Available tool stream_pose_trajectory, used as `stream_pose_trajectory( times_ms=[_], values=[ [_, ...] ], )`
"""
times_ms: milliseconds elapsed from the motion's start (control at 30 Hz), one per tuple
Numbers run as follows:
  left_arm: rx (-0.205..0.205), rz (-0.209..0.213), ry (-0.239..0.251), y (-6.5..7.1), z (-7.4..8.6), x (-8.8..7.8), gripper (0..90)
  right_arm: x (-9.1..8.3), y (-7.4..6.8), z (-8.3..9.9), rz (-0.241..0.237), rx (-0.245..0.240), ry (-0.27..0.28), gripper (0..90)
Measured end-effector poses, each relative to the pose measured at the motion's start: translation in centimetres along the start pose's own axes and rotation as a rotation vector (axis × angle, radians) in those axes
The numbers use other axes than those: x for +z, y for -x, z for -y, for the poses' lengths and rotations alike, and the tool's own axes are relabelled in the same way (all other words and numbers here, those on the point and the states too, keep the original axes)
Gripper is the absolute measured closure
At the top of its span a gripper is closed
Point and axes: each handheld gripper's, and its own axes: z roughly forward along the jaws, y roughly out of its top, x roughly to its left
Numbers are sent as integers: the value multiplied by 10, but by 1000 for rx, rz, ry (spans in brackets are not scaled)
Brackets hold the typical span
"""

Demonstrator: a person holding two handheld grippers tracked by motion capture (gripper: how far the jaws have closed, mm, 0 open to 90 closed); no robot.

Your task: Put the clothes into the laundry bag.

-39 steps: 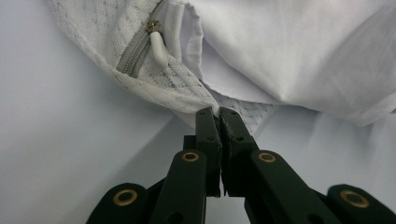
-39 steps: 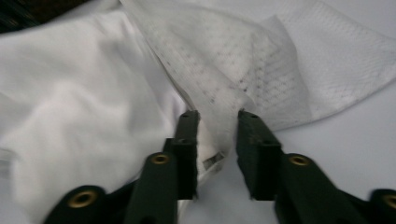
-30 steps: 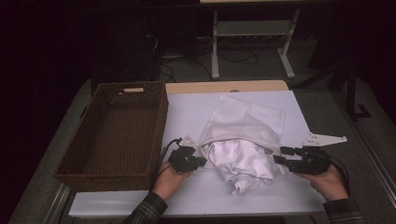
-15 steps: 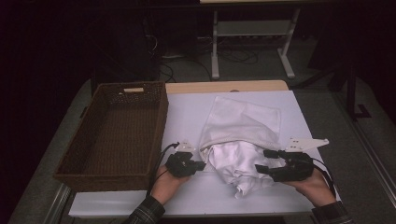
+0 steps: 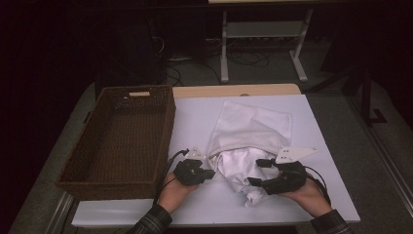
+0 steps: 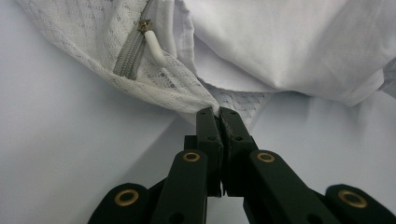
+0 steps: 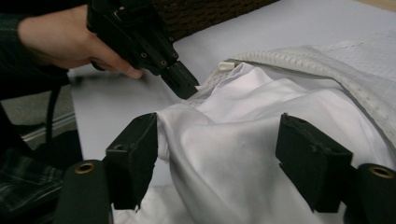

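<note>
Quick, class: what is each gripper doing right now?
Left gripper: shut on the mesh bag edge.
Right gripper: jaws just opened, apart around the white cloth, not pressing it.

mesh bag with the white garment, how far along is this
Done: the mesh bag is unzipped. In hand: the left gripper pinches its opening edge shut, and the right gripper, jaws just opened, straddles the white garment, which sits partly inside. Left: working the garment fully in or out; the wicker basket is empty.
</note>
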Motion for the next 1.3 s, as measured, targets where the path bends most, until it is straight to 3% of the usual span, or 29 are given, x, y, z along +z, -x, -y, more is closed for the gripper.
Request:
stream_pose_trajectory(
  times_ms=[433, 600, 767, 933, 1000, 1300],
  values=[
    [2, 1, 2, 0, 1, 0, 878, 24, -3, 7, 54, -61, -114, 336],
    [3, 0, -6, 0, 0, 0, 878, 31, -4, 11, 112, -86, -146, 516],
    [3, 4, -5, 1, 0, 1, 879, 34, -4, 11, 135, -96, -150, 678],
    [6, 8, -9, 2, -1, 0, 883, 37, -3, 10, 151, -91, -153, 715],
    [10, 12, -14, 4, -1, 0, 884, 39, -3, 10, 166, -89, -149, 805],
    [24, 27, -29, 7, -3, 0, 887, 45, -1, 6, 209, -70, -137, 820]
  ],
)
